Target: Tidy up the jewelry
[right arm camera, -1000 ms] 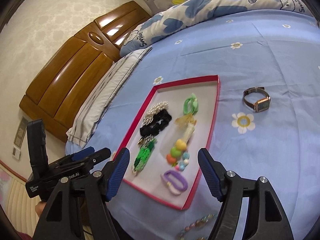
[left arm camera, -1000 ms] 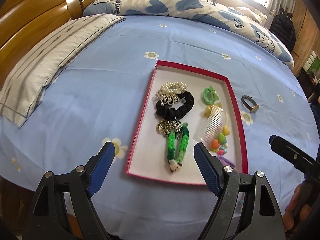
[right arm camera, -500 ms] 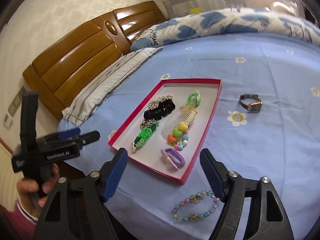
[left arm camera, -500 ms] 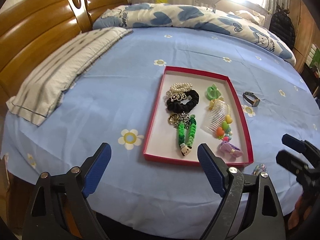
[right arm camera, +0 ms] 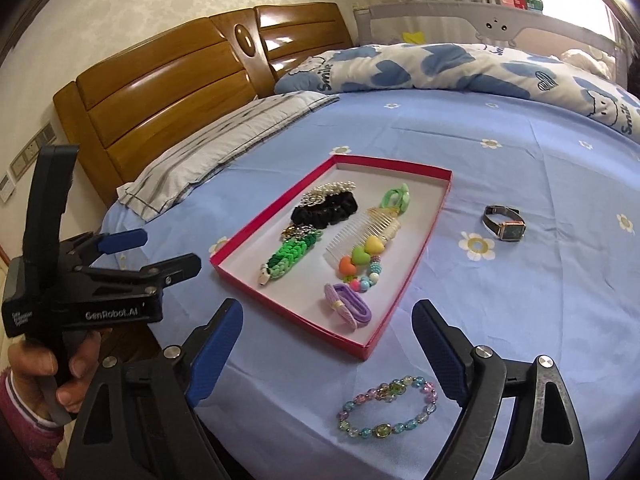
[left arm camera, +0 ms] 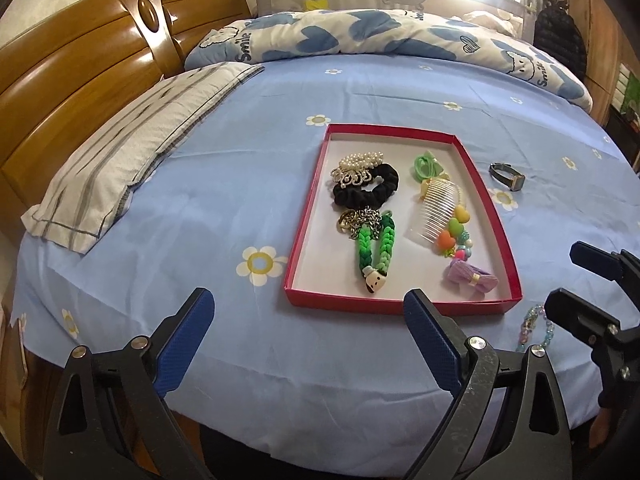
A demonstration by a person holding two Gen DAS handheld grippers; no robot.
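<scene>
A red-rimmed tray lies on the blue bedsheet. It holds a black scrunchie, a green braided bracelet, a clear comb, a purple bow and other pieces. A watch lies right of the tray. A pastel bead bracelet lies near the bed's front edge. My left gripper hangs before the tray's near left corner, jaws opening, nothing between them. My right gripper hovers above the bead bracelet, jaws opening, also holding nothing.
A striped pillow and wooden headboard are at the left. A blue-and-white quilt runs along the far side. A hand in a pink sleeve holds the left gripper. The bed's edge is just below both grippers.
Both grippers have drawn back from the tray toward the bed's near edge, and their jaws stand wider. The bead bracelet has come into view in front of the tray.
</scene>
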